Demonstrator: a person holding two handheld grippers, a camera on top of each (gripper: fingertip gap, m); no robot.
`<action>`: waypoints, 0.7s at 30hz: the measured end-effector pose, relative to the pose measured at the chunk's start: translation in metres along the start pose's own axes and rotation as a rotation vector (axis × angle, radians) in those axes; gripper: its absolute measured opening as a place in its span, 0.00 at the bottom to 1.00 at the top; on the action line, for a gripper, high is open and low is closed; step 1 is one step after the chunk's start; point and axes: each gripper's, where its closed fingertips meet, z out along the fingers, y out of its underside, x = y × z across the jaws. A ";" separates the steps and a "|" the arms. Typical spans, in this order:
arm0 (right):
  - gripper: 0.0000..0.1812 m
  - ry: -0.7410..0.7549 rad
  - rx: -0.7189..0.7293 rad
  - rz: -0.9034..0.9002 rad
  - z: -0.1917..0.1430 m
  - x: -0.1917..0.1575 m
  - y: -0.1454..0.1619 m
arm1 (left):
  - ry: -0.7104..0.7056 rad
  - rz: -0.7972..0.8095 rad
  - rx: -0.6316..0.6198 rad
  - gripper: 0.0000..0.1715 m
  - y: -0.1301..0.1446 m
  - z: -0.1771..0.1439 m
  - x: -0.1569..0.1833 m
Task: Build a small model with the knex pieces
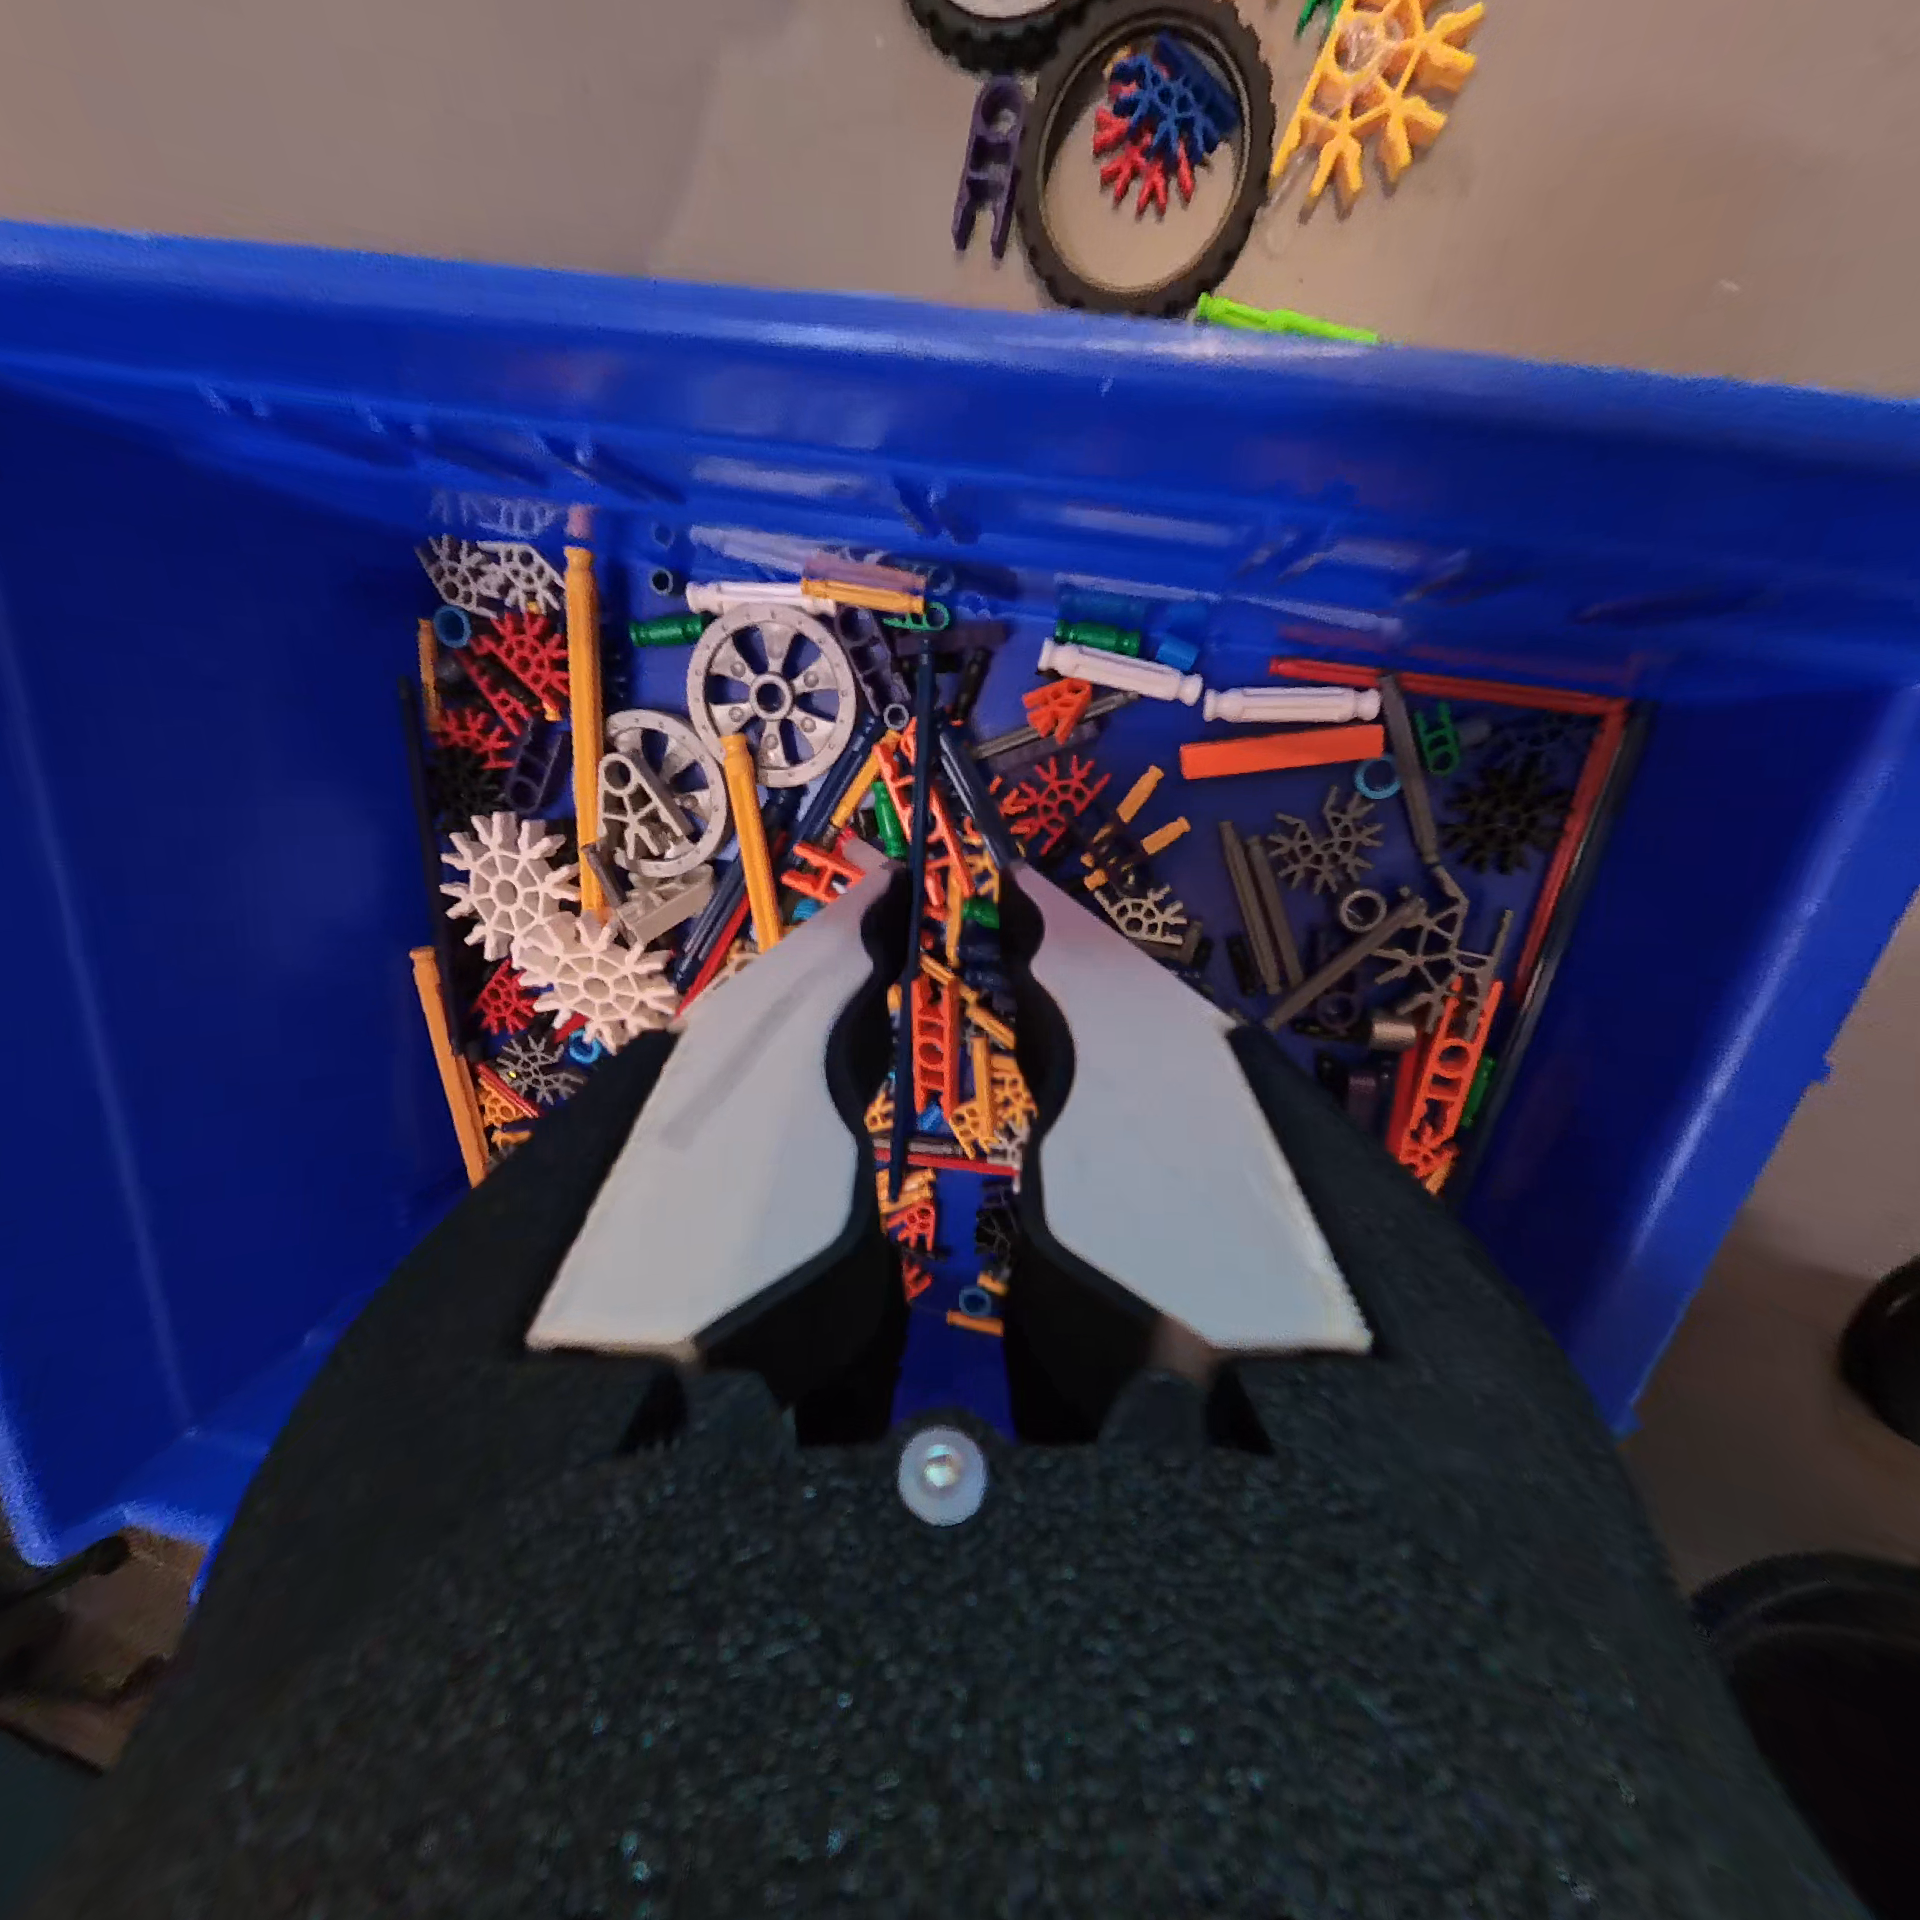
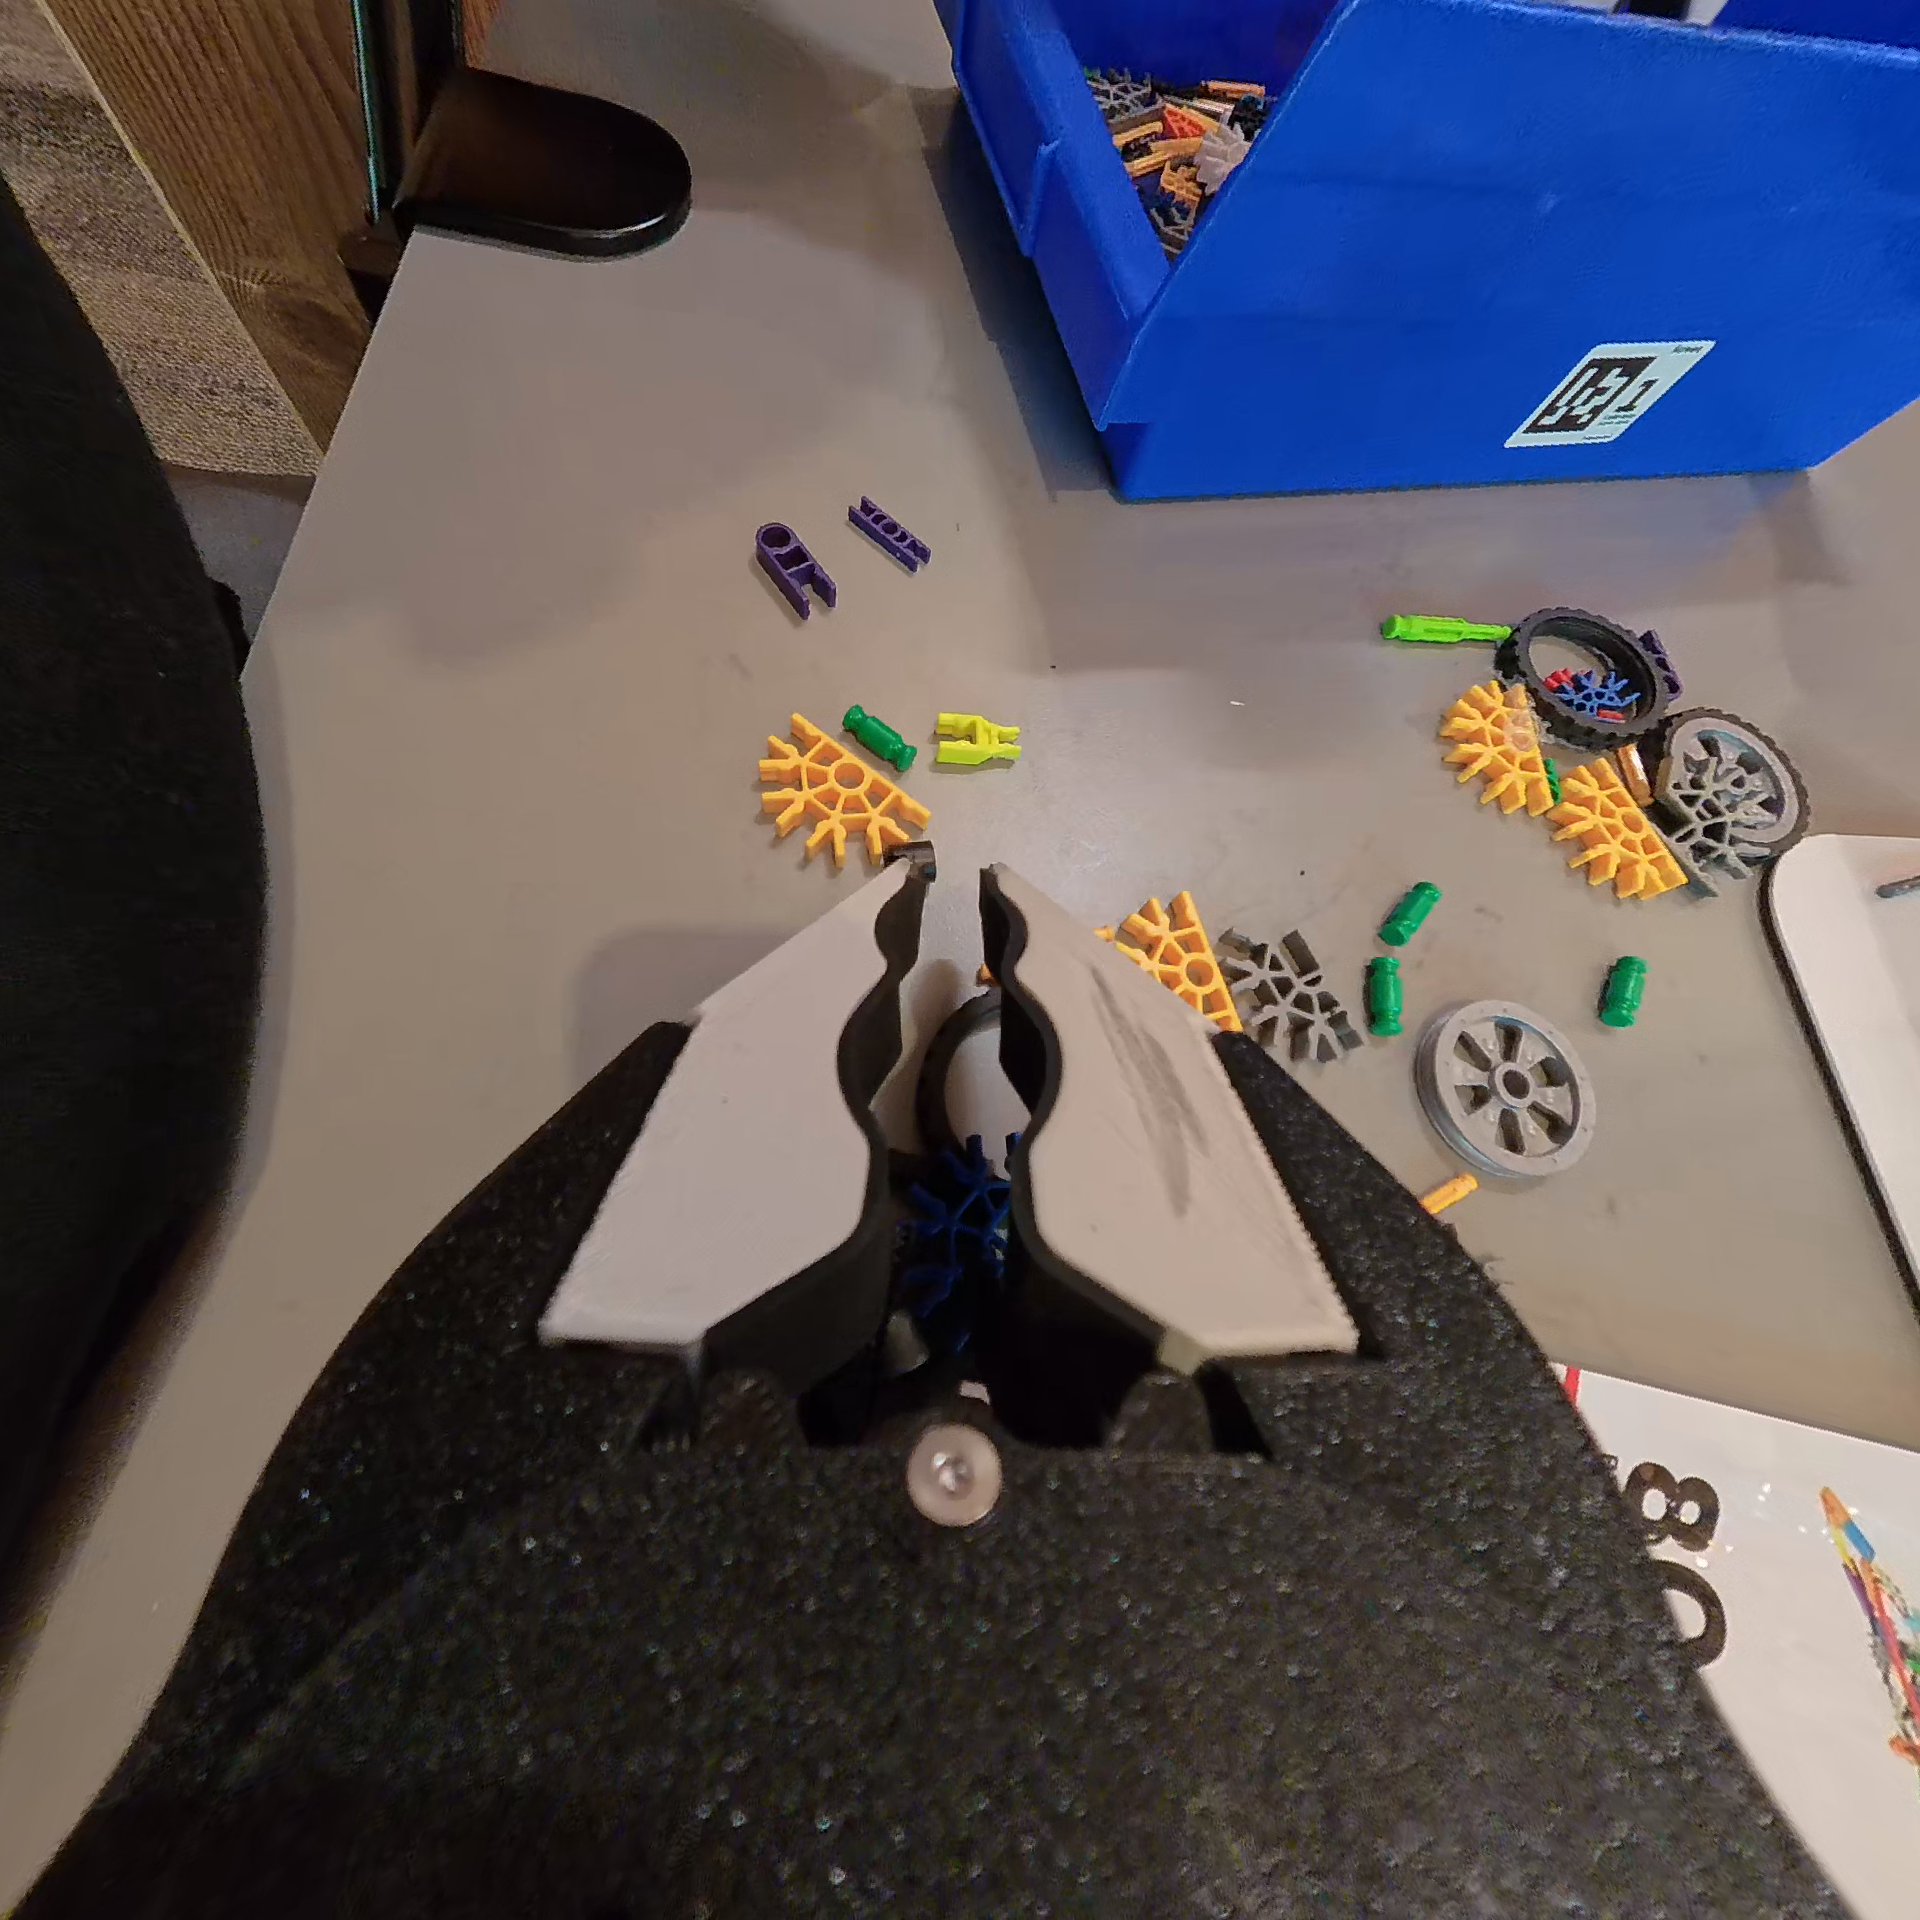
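My left gripper [image 1: 948, 868] hangs over a blue bin [image 1: 935, 416] of mixed construction-toy pieces, its jaws a little apart. A thin dark blue rod [image 1: 914, 883] runs lengthwise through the gap; I cannot tell if a finger touches it. Grey wheels [image 1: 771, 694] and white snowflake connectors [image 1: 509, 883] lie to the left. My right gripper [image 2: 954, 868] is low over the grey table, open by a narrow gap and holding nothing. Its tips are beside a yellow fan connector [image 2: 836, 795]. A black tyre [image 2: 961, 1081] and a blue connector [image 2: 956, 1216] show below its fingers.
Loose pieces lie on the table: purple clips [image 2: 795, 566], a green rod [image 2: 878, 738], a lime clip [image 2: 975, 740], a grey wheel [image 2: 1507, 1086], and a pile with a tyre [image 2: 1579, 675]. The bin [image 2: 1455, 260] is at the far right. White sheets [image 2: 1849, 987] lie at the right; the table edge is on the left. Left tips to right tips: about 25 centimeters.
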 end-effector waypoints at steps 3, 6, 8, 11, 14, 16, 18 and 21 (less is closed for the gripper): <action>0.05 -0.001 -0.001 -0.001 0.000 0.000 0.000 | 0.036 0.003 -0.046 0.09 0.010 0.000 0.006; 0.05 -0.002 -0.004 -0.002 0.000 -0.001 0.000 | 0.087 0.018 -0.100 0.14 0.023 0.001 0.018; 0.05 -0.002 -0.005 -0.002 0.000 -0.001 0.001 | 0.111 0.018 -0.141 0.20 0.032 0.002 0.024; 0.05 -0.003 -0.006 -0.003 0.001 -0.001 0.001 | 0.103 0.040 -0.183 0.30 0.040 0.009 0.028; 0.05 -0.003 -0.006 -0.003 0.001 -0.001 0.001 | 0.085 0.043 -0.159 0.32 0.035 0.015 0.028; 0.05 -0.002 -0.006 -0.003 0.001 -0.001 0.001 | 0.066 0.068 -0.169 0.33 0.036 0.020 0.028; 0.05 -0.001 -0.004 -0.002 0.000 0.000 0.001 | 0.033 0.084 -0.153 0.27 0.031 0.022 0.026; 0.05 -0.001 -0.003 -0.004 0.000 -0.001 0.000 | -0.014 0.093 -0.138 0.16 0.028 0.023 0.017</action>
